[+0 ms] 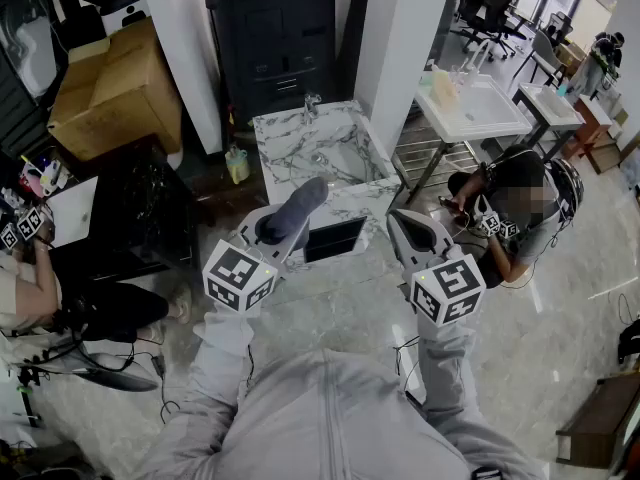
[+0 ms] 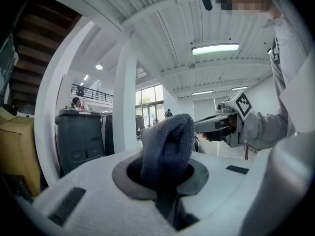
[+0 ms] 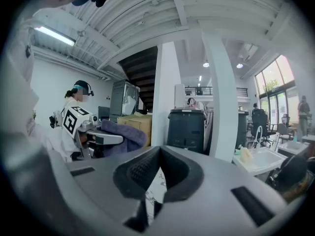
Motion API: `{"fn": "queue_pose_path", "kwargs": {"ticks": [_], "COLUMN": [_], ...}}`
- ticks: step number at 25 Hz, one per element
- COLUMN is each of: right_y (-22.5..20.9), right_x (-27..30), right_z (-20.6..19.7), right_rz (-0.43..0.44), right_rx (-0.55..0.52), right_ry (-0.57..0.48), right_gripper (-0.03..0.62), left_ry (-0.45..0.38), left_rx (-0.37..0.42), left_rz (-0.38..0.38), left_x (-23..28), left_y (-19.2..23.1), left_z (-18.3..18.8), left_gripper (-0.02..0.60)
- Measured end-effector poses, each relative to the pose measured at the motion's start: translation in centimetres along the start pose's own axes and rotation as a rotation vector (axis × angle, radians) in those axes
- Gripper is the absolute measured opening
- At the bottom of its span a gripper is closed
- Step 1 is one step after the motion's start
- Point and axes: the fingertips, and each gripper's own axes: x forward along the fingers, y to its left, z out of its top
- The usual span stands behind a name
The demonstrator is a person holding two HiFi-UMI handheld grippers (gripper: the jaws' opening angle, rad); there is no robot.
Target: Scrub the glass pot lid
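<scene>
No glass pot lid shows in any view. A grey-blue cloth (image 1: pixel 298 210) sticks up from my left gripper (image 1: pixel 272 230), whose jaws are shut on it; in the left gripper view the cloth (image 2: pixel 167 144) fills the gap between the pads. My right gripper (image 1: pixel 412 230) is held beside it, about level, with its jaws together and nothing between them. Its dark ribbed pads (image 3: pixel 140 173) leave only a thin slit in the right gripper view. Both grippers are held up in front of my chest, above the floor and short of the marble sink (image 1: pixel 345 200).
A faucet (image 1: pixel 311 103) stands at the marble sink's far edge. A cardboard box (image 1: pixel 115 88) and a black cabinet (image 1: pixel 280 33) stand behind, with a white pillar (image 1: pixel 410 38) and a white basin (image 1: pixel 470 108) to the right. One person (image 1: pixel 520 218) sits at right, another (image 1: pixel 30 288) at left.
</scene>
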Motion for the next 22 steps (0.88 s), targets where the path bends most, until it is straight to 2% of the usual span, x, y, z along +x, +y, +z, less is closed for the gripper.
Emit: {"fn": "queue_pose_path", "kwargs": {"ticks": [17,22], "right_y": [-0.9,-2.6], "right_x": [-1.7,-2.6], "right_z": [-0.5,-0.9], "right_rz": [0.008,-0.025], "right_rx": [0.039,0.03], "right_ry": [-0.019,-0.018], "right_gripper": [0.03,0.031], "left_ry": [0.022,0.034], "left_rx": [-0.004,-0.008], "left_rz": [0.021,0.038], "left_x": [0.0,0.8], "left_y": [-1.8,-2.8], "left_z": [-0.4,-0.6], "left_gripper": [0.057,0.057]}}
